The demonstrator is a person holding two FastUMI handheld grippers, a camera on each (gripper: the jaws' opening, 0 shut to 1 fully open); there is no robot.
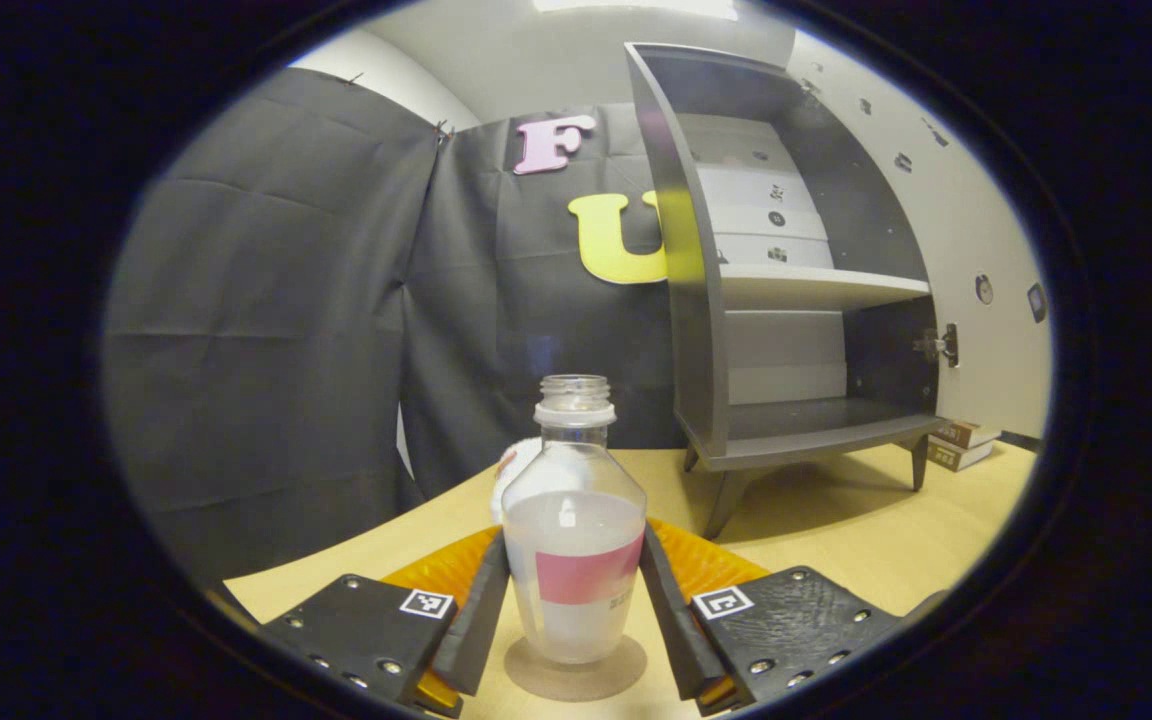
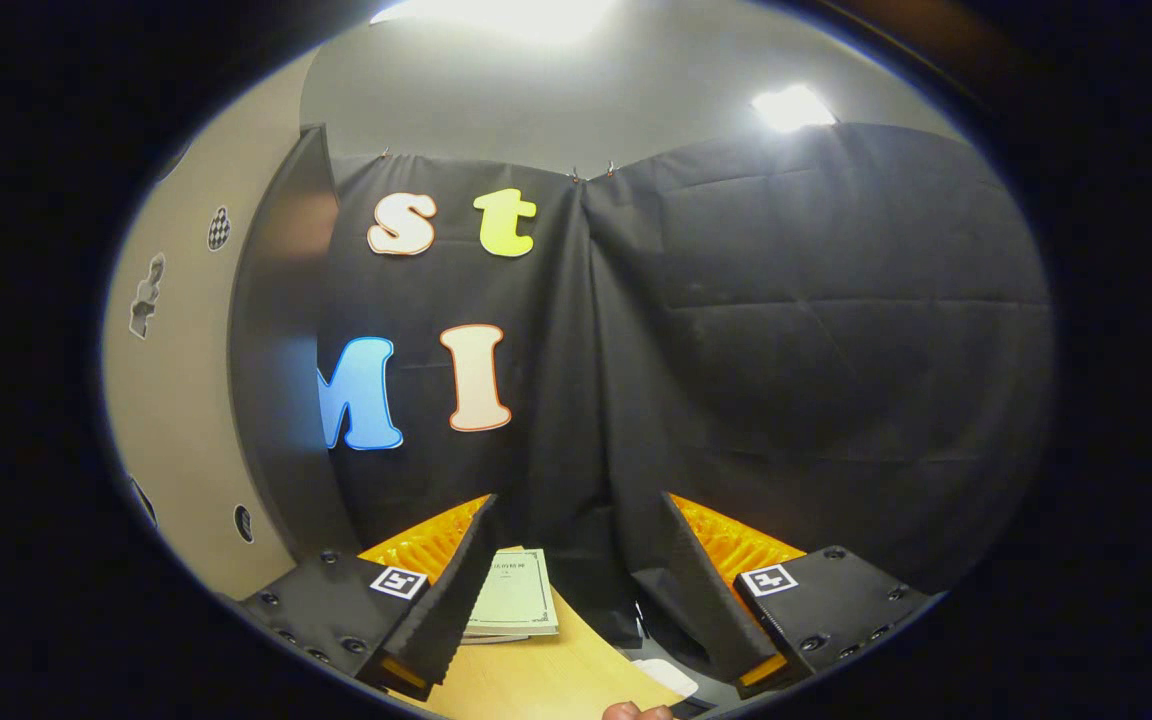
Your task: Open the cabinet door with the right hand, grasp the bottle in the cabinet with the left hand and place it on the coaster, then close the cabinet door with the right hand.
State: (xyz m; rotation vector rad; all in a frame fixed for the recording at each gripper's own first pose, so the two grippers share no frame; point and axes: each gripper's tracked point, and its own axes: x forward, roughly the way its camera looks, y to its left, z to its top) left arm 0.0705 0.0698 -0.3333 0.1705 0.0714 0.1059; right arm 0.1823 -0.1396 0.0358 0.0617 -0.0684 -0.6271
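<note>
The left claw (image 1: 574,610) squeezes the capless bottle (image 1: 574,540), standing on the coaster (image 1: 576,672). The cabinet (image 1: 786,290) stands open behind. The right claw (image 2: 561,590) is spread wide beside the door (image 2: 281,380).

In the left gripper view, the coaster (image 1: 576,668) shows just as a rim around the base of the bottle (image 1: 574,540), its middle covered. A white object (image 1: 514,462) at eleven o'clock behind the bottle is mostly hidden and cannot be identified. The cabinet door (image 1: 976,240) runs out past the edge at two o'clock. In the right gripper view, a booklet (image 2: 516,592) lies partly behind the right gripper's (image 2: 576,610) near finger, its print too small to read; at six o'clock a fingertip (image 2: 636,711) is cut off.
</note>
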